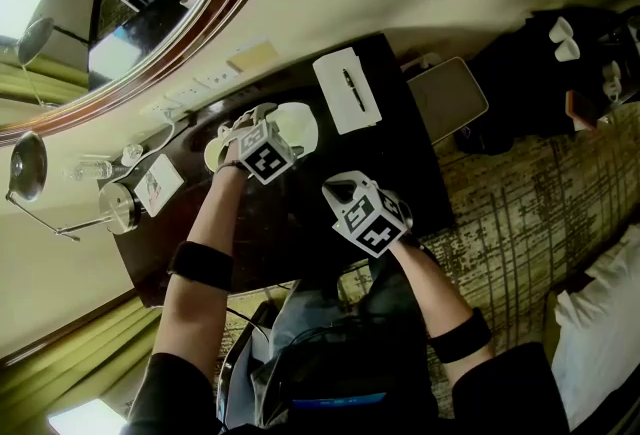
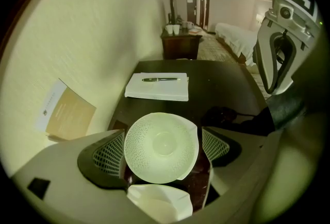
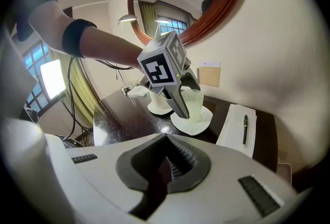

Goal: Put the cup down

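Jaws, left gripper (image 2: pixel 162 149), apart round cup (image 2: pixel 161 143) — notepad (image 2: pixel 154 92), pen (image 2: pixel 161 79) beyond.

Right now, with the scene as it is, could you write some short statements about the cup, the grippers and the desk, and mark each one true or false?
1. The cup stands upright on a saucer. True.
2. The right gripper holds the cup. False: its jaws are shut on nothing, and the cup stands between the open jaws of the left gripper.
3. A pen lies on the white notepad. True.
4. The notepad lies under the saucer. False: it lies apart from it, farther along the dark table.
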Action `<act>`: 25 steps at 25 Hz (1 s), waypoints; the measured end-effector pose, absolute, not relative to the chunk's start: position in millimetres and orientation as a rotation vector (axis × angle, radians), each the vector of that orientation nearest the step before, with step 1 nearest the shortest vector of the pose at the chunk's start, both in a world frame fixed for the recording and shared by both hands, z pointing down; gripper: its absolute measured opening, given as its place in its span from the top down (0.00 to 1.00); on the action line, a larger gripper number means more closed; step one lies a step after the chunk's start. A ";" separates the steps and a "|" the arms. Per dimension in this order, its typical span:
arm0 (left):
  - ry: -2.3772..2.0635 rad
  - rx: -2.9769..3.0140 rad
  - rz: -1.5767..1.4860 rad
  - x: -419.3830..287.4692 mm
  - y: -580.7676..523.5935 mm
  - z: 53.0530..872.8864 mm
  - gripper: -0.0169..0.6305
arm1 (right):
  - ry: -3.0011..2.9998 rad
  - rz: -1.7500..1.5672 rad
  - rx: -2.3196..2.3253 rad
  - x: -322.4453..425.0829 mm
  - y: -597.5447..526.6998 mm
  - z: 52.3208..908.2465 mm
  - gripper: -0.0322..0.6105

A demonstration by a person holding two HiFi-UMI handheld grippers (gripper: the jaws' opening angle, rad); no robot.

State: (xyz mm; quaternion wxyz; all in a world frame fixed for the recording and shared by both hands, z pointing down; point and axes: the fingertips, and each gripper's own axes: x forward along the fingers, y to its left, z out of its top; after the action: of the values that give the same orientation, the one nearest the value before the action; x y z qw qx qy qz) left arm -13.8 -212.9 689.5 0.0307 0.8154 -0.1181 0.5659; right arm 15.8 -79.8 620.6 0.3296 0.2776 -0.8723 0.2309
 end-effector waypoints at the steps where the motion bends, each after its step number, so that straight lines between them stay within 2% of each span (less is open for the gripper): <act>1: -0.378 2.517 1.736 -13.6 -213.2 688.2 0.24 | -2.280 0.605 0.728 16.7 -80.3 620.2 0.95; 9: -0.563 2.637 1.608 -2.2 -219.7 621.4 0.23 | -2.271 0.601 0.730 20.8 -78.7 611.6 0.95; 18: -0.692 2.742 1.408 -2.2 -170.6 526.9 0.23 | -2.268 0.518 0.769 33.8 -81.7 565.1 0.95; 25: -0.905 2.702 1.211 -33.6 -129.9 492.3 0.58 | -2.260 0.465 0.773 42.3 -73.5 546.2 0.95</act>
State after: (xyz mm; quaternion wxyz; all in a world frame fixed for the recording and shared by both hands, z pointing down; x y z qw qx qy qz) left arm -33.6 -129.9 492.3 0.0228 0.8724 -0.2923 0.3911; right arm 42.3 -73.5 546.2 0.3468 0.2978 -0.8712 0.1792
